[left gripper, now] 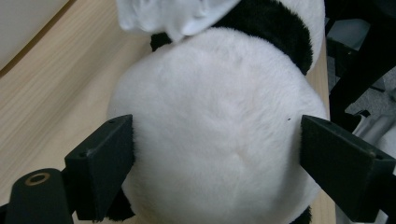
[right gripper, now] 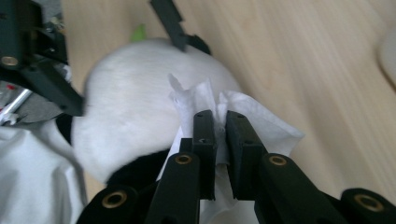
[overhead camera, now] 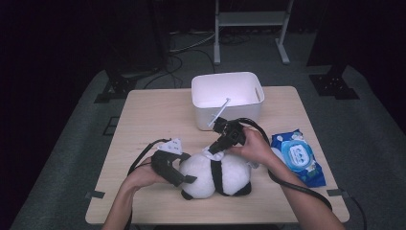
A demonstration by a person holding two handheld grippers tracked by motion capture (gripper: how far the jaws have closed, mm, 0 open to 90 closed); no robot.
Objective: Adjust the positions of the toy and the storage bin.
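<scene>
High view: a plush panda (overhead camera: 215,175) lies near the front edge of the wooden table (overhead camera: 153,115), a white bin (overhead camera: 228,96) behind it and a blue wipes pack (overhead camera: 298,155) to its right.
Left gripper (overhead camera: 184,179): jaws spread wide around the panda's round white head, pads against the fur on both sides — bracing it on the table.
Right gripper (right gripper: 221,135): jaws pressed together, pinching a crumpled white wipe (right gripper: 243,116) that rests on top of the toy.
Work in hand: wiping the panda while the other gripper steadies it.
Risk – slip: soft fur gives under the pads, so a hard stroke could roll the toy out of the wide hold.
Risk – wipe: only a small fold is pinched; drag against the pile could pull it free or bunch it up.
</scene>
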